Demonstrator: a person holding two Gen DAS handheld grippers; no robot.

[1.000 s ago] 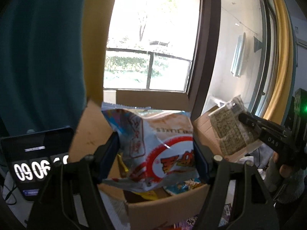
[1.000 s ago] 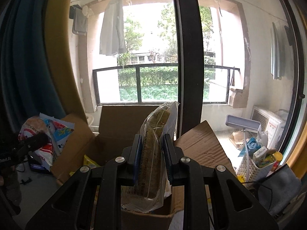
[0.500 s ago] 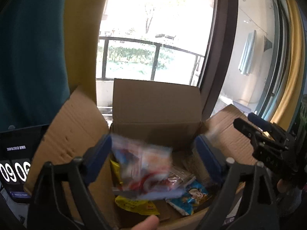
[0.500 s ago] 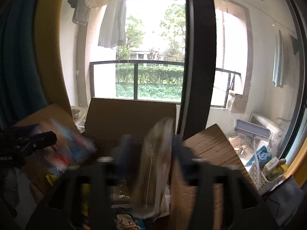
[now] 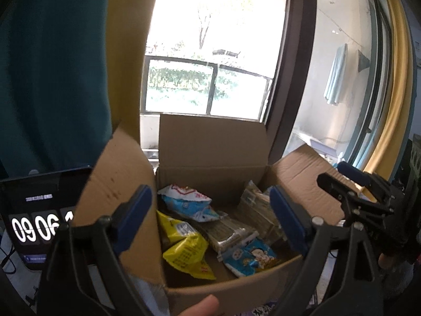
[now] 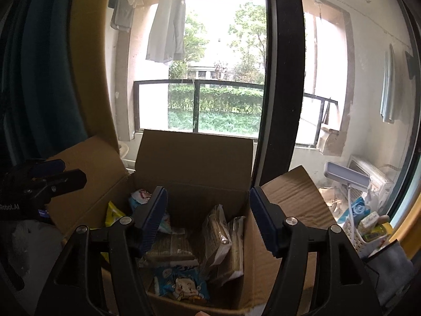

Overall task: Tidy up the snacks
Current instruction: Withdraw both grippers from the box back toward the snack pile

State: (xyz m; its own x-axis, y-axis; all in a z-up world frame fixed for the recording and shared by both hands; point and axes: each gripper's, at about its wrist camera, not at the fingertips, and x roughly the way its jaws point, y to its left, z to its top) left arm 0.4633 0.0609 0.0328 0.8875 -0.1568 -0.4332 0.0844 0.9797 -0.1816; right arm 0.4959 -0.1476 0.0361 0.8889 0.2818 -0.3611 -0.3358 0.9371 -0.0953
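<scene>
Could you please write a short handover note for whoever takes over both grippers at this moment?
Left gripper: open, nothing between its pads, poised over the cardboard box.
Right gripper: open and empty, also over the box.
In the box: yellow packets, a blue cartoon packet, a red-and-white bag and clear-wrapped cracker packs, the last leaning upright against the right wall.
Done: these snacks are inside the box.
Left: the packets lie jumbled, so probably tidy them; whether more snacks wait outside the box cannot be told from these views.
</scene>
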